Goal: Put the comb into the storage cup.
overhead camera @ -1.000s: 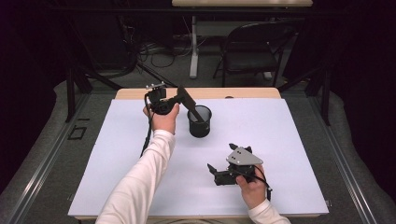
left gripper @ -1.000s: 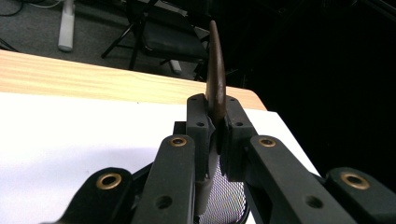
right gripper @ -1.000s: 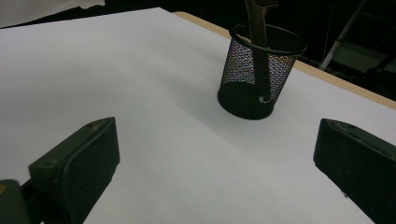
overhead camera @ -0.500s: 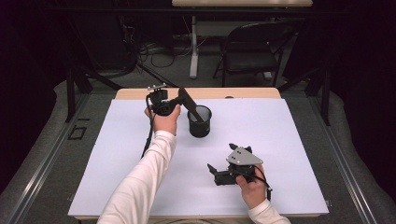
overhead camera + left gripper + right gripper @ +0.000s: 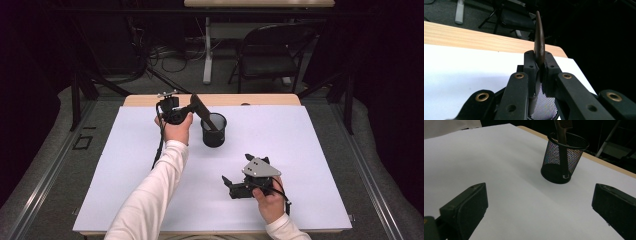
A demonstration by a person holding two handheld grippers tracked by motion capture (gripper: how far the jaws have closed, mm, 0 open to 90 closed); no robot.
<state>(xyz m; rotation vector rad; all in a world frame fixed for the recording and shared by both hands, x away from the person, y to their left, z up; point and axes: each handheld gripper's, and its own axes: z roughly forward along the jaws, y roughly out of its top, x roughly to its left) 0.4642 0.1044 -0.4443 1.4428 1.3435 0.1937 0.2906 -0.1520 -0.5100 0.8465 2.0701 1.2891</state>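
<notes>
Here the left gripper [image 5: 187,109], at about eleven o'clock on the white table [image 5: 125,165], has its jaws pressed tight on a dark brown comb [image 5: 539,40]. The comb slants down to four o'clock from the grip, its lower end inside the black mesh cup [image 5: 213,130]. The cup stands upright just right of that hand, near twelve o'clock of the table's middle. Further right, at five o'clock, the right gripper [image 5: 231,186] rests low on the sheet, jaws spread wide with nothing between them, well apart from the cup.
</notes>
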